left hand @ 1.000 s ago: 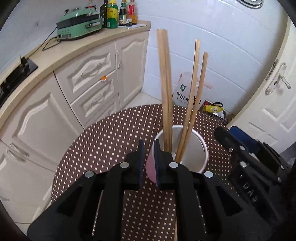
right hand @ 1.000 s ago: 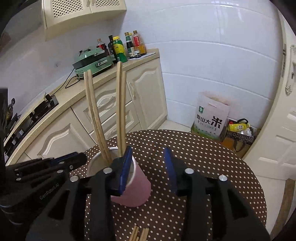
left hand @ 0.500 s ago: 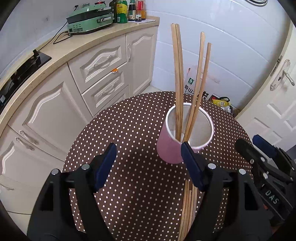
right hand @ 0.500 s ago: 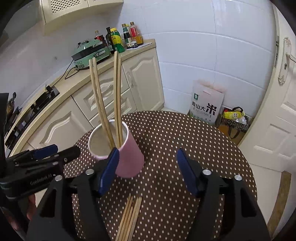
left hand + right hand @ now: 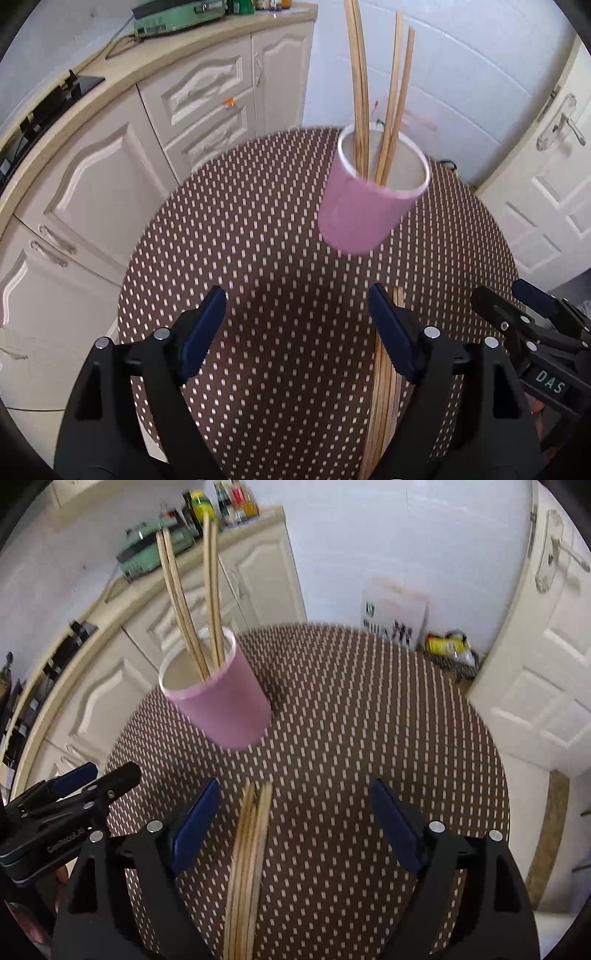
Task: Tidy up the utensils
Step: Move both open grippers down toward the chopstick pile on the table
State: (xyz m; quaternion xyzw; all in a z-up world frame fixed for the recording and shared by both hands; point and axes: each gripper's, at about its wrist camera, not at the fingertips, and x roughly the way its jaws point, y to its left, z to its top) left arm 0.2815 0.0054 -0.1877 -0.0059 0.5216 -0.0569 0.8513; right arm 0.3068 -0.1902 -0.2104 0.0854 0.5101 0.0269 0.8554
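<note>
Four chopsticks are standing in a pink cup, leaning against its rim as two pairs, and the cup is sitting on the brown dotted tabletop toward its far side. In the left wrist view the cup is lying ahead of the left claw and a little to its right, apart from both fingers. In the right wrist view the same cup is lying ahead and to the left of the right claw, also untouched. A loose bundle of chopsticks is lying flat on the tabletop, nearer than the cup; it is running between the right claw's fingers, closer to the left one, while in the left wrist view the bundle is passing just beside or under the left claw's right finger. Both claws are spread wide and holding nothing. Each claw is showing at the edge of the other's view. Cream cabinets are curving behind the tabletop, and a white door is standing on the right.
</note>
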